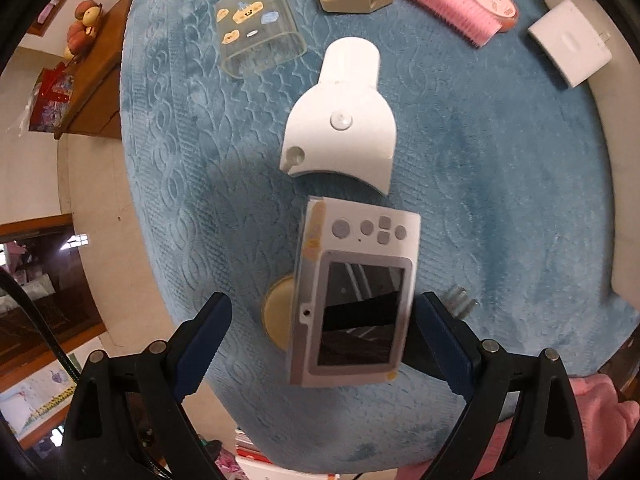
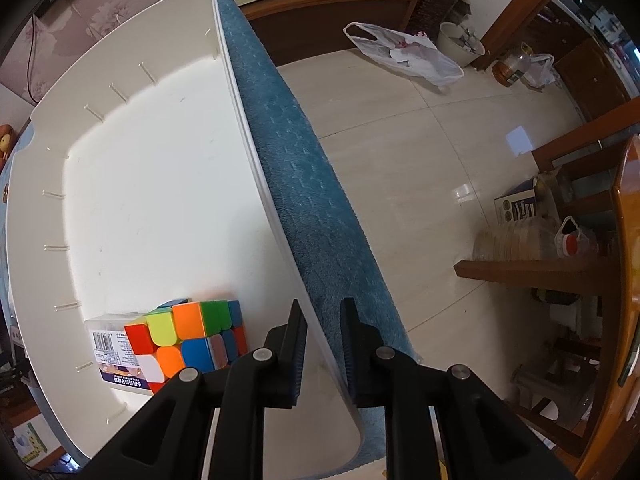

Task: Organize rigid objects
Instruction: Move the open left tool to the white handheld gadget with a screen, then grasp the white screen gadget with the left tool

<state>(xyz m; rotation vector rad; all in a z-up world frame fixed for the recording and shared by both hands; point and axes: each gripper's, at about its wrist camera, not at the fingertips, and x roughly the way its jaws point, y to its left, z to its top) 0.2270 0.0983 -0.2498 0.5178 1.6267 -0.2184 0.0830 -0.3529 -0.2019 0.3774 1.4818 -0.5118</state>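
1. Left wrist view: your left gripper (image 1: 320,328) stands wide, pointing steeply down, with the small digital camera (image 1: 352,300) between its blue pads. Neither pad clearly presses it. The camera's long axis runs away from you along the fingers, toward the white curved piece (image 1: 340,120) on the blue blanket (image 1: 500,200).

2. Right wrist view: your right gripper (image 2: 322,344) is narrow, its jaws straddling the white bin (image 2: 160,160) wall. The puzzle cube (image 2: 188,340) already lies inside, left of it.

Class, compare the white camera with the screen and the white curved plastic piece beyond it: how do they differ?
The camera is a flat rectangle; the plastic piece flares from a round neck. The camera has a dark screen and grey buttons; the piece is plain. Both are white and lie on the blue cloth.
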